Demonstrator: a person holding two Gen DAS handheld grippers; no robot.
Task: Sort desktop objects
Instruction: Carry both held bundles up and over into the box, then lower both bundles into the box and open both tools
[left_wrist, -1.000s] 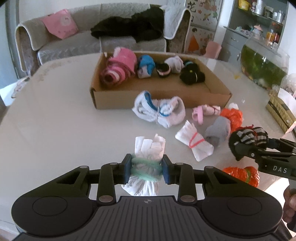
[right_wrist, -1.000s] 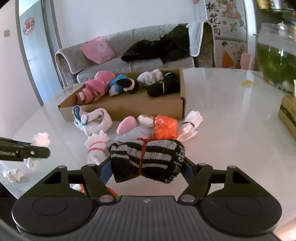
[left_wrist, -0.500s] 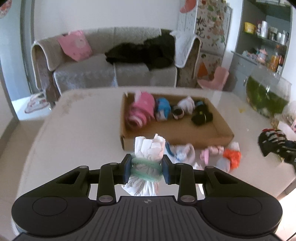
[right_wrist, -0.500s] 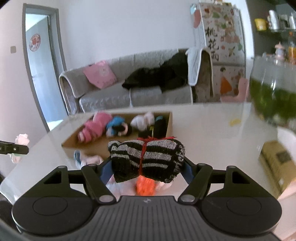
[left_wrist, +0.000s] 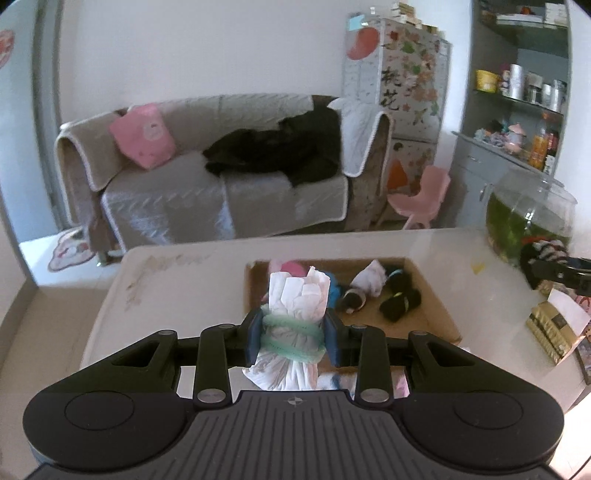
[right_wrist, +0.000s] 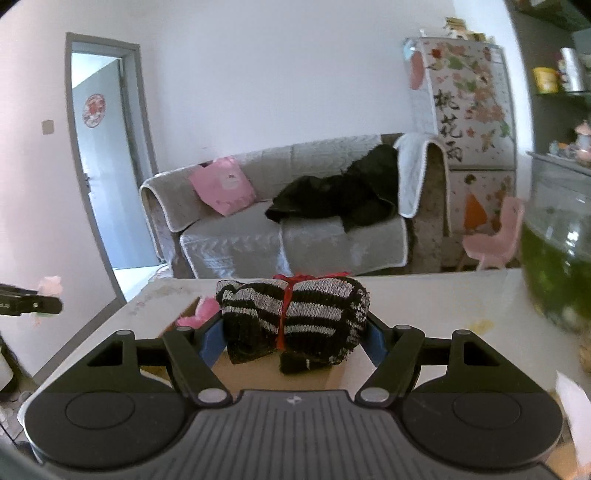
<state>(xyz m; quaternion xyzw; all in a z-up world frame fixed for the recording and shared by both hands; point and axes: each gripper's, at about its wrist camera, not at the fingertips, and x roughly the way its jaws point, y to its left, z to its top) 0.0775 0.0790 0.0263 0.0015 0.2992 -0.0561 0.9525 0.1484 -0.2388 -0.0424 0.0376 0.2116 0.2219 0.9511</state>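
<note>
White cloth bundle (left_wrist: 295, 325), soft, creased; striped sock roll (right_wrist: 295, 314), coarse knit. Cardboard box (left_wrist: 436, 306) matt brown; table (left_wrist: 177, 280) glossy, smooth; glass fishbowl (left_wrist: 532, 210) shiny.

Each gripper, left (left_wrist: 291, 338) and right (right_wrist: 293, 338), is matte black: a ribbed grey-black deck low in frame with a small star mark, two round caps, silver screws, angular linkage arms and blue pads (left_wrist: 254, 334).

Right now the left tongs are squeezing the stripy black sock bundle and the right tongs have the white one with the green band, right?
No, it's swapped. The left wrist view shows the left tongs squeezing the white bundle with the green band; the right wrist view shows the right tongs holding the stripy black sock bundle.
</note>
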